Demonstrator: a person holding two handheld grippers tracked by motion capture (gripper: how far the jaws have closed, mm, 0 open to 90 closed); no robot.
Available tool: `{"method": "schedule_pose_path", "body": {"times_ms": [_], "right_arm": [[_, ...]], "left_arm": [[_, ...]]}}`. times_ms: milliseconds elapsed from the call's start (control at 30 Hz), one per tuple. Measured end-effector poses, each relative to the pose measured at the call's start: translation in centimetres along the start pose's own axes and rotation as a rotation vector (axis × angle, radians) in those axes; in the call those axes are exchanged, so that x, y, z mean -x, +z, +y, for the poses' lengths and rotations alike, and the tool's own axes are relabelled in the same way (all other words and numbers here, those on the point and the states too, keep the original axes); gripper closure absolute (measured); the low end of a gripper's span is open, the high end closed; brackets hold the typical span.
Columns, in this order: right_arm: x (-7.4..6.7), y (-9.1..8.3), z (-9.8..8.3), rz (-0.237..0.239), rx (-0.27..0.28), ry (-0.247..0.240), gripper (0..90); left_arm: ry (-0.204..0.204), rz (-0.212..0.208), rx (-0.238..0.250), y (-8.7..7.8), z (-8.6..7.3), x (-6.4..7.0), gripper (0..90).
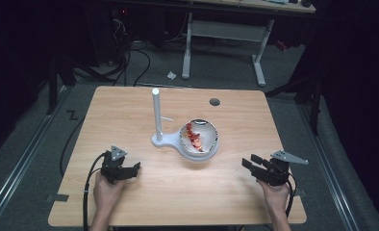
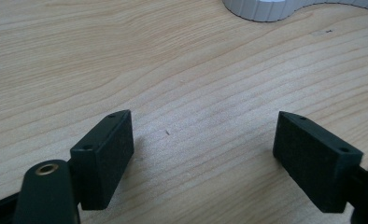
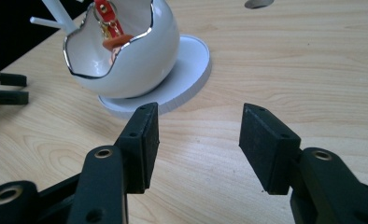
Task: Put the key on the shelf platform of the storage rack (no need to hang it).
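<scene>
Bowl (image 1: 199, 138) sits mid-bench, ahead-left of my right gripper (image 3: 198, 135), the nearer one; both grippers' fingers apart, empty.

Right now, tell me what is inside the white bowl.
A red strap with a metal ring lies in the bowl. The near wall hides the bottom, so anything lower down cannot be seen.
</scene>
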State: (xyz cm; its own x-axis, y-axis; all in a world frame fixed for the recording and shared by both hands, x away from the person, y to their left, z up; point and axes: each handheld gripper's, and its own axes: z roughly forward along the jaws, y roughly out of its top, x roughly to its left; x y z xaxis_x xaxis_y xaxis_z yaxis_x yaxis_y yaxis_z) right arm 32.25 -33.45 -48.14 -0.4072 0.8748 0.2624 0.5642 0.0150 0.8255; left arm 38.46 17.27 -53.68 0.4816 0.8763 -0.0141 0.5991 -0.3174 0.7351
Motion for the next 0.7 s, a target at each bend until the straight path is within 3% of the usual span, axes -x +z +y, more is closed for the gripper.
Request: {"method": "schedule_pose_path", "body": {"times_ms": [700], "right_arm": [[0.0, 2.6, -1.5, -0.030, -0.088, -0.005, 45.8]], "left_arm": [[-0.001, 0.001, 0.000, 0.0, 0.0, 0.0, 20.8]]}}
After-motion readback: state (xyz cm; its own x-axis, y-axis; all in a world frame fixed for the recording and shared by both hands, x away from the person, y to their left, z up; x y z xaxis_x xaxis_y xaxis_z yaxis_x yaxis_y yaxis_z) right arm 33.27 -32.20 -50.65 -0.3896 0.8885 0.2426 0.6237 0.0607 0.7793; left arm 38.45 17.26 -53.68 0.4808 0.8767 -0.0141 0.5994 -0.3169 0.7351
